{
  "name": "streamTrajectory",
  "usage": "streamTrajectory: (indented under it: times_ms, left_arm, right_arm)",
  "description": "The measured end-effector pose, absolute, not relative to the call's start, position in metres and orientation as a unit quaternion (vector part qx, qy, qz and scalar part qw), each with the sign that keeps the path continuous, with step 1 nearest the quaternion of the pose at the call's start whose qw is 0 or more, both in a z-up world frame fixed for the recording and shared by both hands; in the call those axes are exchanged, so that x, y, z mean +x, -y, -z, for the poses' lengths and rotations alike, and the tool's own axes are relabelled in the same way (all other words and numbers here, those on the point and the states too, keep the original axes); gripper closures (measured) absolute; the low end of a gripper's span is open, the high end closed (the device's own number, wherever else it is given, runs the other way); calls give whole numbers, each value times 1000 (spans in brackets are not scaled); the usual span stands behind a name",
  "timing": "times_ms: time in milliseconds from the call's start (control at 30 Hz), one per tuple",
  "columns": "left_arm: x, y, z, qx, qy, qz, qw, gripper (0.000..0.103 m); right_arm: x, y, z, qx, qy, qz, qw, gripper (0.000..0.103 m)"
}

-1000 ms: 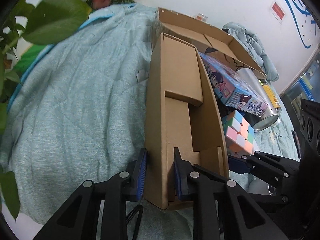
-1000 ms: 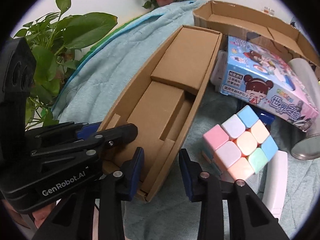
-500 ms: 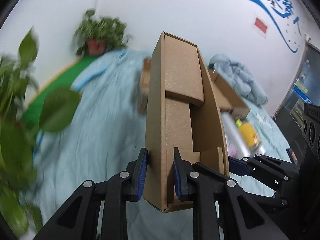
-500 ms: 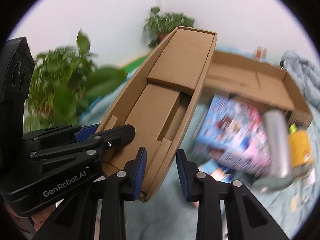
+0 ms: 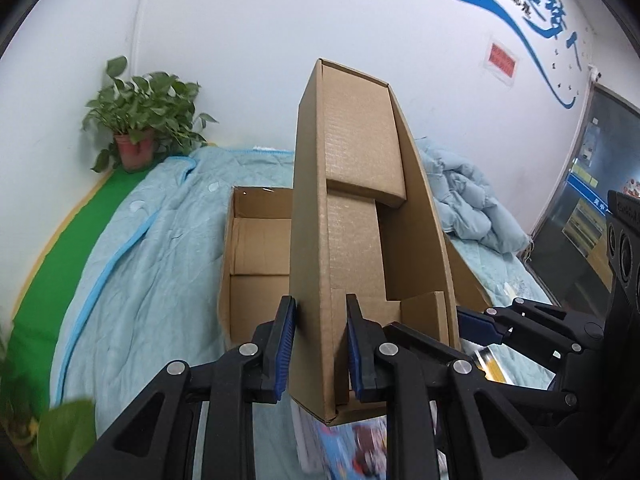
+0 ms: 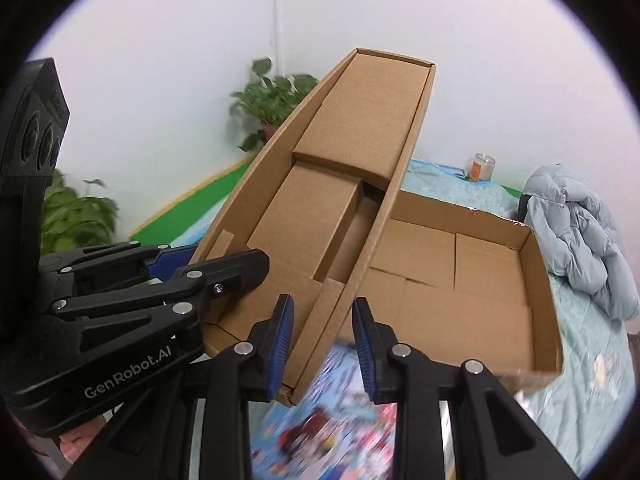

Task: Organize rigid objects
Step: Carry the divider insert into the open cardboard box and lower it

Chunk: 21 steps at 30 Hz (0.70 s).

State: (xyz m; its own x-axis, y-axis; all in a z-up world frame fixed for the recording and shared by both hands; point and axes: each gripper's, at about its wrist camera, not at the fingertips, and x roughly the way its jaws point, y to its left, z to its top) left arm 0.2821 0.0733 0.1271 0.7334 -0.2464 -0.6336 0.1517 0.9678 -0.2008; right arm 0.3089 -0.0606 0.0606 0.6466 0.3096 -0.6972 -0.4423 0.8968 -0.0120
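A long shallow cardboard tray (image 5: pixel 352 208) with folded inserts is lifted off the bed and tilted up. My left gripper (image 5: pixel 320 344) is shut on its left side wall near the near end. My right gripper (image 6: pixel 322 340) straddles the tray's (image 6: pixel 332 200) right side wall; a gap shows at the right finger, so I cannot tell whether it clamps. A large open cardboard box (image 6: pixel 472 280) lies on the bed behind the tray and also shows in the left wrist view (image 5: pixel 256 256). A colourful toy box (image 6: pixel 340 420) lies blurred below the grippers.
A light blue quilt (image 5: pixel 152 264) covers the bed. A bundled blue jacket (image 6: pixel 580 236) lies at the right. A potted plant (image 5: pixel 140 128) stands at the far corner, another plant (image 6: pixel 76 216) at the left. A small jar (image 6: pixel 482 166) stands by the wall.
Both grippers have raised the tray further and tilted it up; the view has swung from the bed toward the wall and the open box. The cube and the cans have left view.
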Motion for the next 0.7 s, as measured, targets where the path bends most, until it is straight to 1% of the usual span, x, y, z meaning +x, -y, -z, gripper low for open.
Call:
streamTrajectory:
  times_ms: [133, 267, 700]
  left_arm:
    - [341, -78, -120, -74, -375, 107, 918, 82]
    - [386, -84, -94, -79, -415, 101, 901, 82]
    - [450, -114, -4, -106, -510, 45, 853, 82]
  right_arm:
    - [346, 62, -46, -93, -392, -208, 891, 74]
    - [378, 57, -27, -91, -428, -210, 874, 74]
    - [438, 35, 54, -66, -530, -256, 806, 73]
